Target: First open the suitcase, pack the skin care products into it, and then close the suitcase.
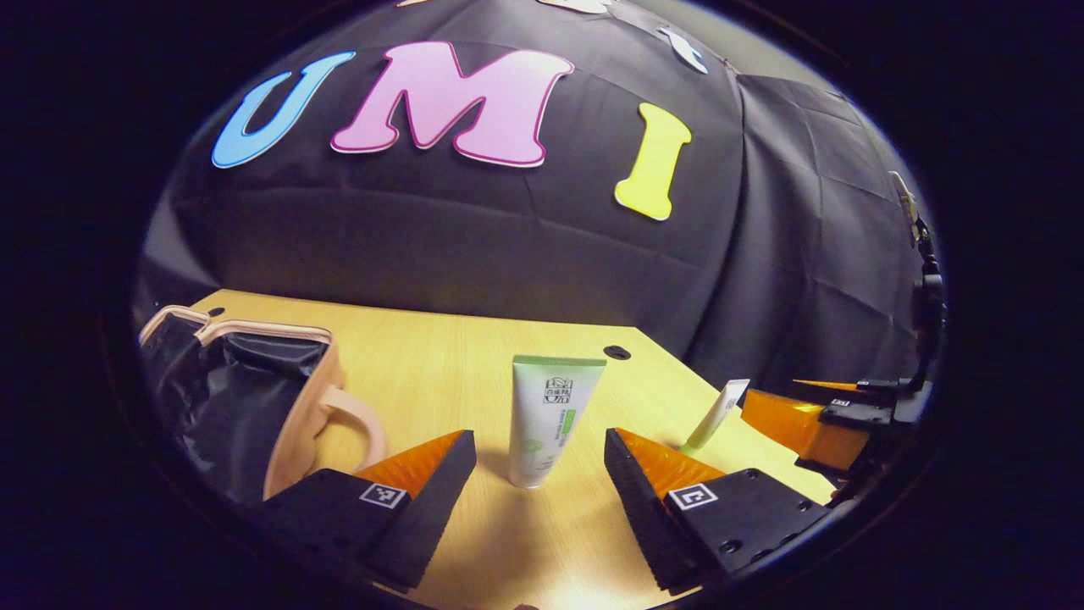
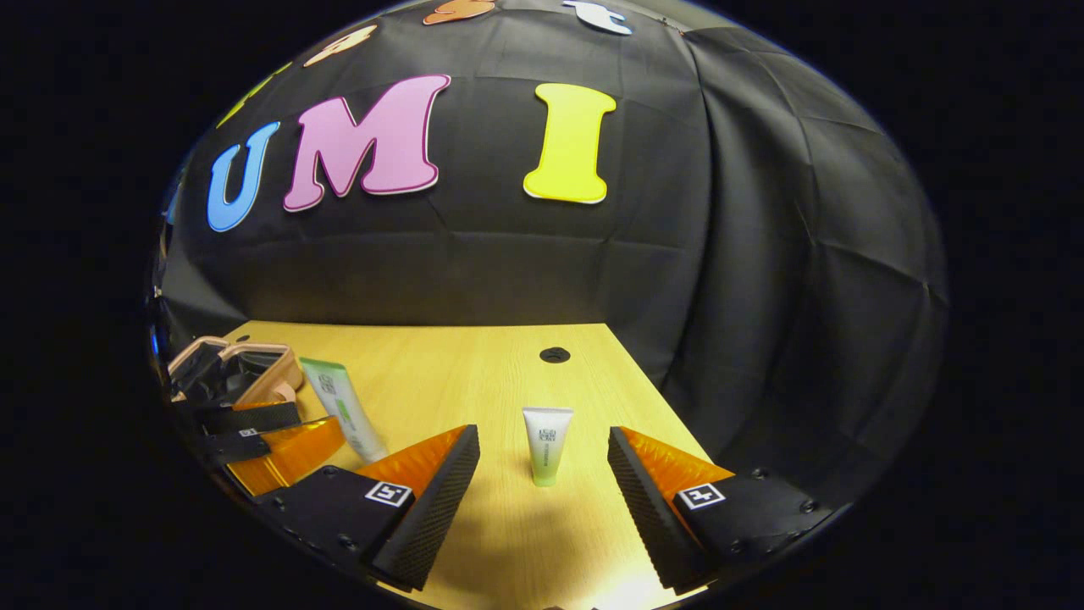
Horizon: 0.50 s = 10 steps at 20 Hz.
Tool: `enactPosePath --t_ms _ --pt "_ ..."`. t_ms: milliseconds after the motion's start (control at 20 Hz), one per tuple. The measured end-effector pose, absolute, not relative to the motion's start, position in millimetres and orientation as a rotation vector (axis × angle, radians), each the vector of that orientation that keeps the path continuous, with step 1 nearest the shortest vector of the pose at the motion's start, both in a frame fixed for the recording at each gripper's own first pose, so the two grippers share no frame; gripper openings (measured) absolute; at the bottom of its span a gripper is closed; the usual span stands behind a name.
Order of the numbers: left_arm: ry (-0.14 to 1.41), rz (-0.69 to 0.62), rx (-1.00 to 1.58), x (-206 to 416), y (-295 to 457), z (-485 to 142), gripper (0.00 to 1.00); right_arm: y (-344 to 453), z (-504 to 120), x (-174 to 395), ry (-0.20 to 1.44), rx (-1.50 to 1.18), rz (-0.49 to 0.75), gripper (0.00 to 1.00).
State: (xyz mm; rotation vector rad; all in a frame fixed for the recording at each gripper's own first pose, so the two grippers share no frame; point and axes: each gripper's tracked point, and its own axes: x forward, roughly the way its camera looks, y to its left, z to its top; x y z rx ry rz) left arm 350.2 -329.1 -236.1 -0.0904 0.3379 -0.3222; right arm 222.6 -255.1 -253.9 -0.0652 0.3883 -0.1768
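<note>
1. Closest up in the left gripper view is the left gripper point(image 1: 539, 474) itself. Its two fingers are spread wide with nothing between them, hanging just above the light wooden worktop point(image 1: 440, 356).
2. Right past the gap between those fingers stands the bigger white squeeze tube with a green band along its flat top end point(image 1: 549, 419). It's upright on its cap, lined up with the gap but a bit beyond the fingertips, not touched by either one.
3. At the worktop's left edge there's the small pale pink suitcase with a black lining point(image 1: 254, 398), lid open, its loop handle point(image 1: 356, 424) sticking out toward the tube.
4. Same deal in the right gripper view: the right gripper point(image 2: 542, 474) is wide open and holding nothing, low over the worktop.
5. Ahead of its gap stands the small white squeeze tube with a green cap at the bottom point(image 2: 546, 445), upright, centred between the fingers but past the tips, not touching them.
6. In the left gripper view that small tube sits near the worktop's right edge, just beside the right gripper at the far right.
7. Count: two tubes, one suitcase, two grippers. Also one round cable hole point(image 2: 555, 355) near the worktop's back edge.
8. Both tubes are on the worktop, neither one in the suitcase.
</note>
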Motion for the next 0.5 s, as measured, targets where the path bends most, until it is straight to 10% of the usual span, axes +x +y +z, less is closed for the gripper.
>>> enactPosePath --t_ms 400,500 --pt "0.402 -0.268 -0.014 410.0 -348.0 -280.8 0.96 -266.4 -309.5 241.6 0.484 0.077 -0.243 0.98" --pt "0.415 -0.262 -0.033 412.9 -354.0 -285.5 0.83 -268.1 -315.5 249.9 0.484 0.109 -0.259 0.98"
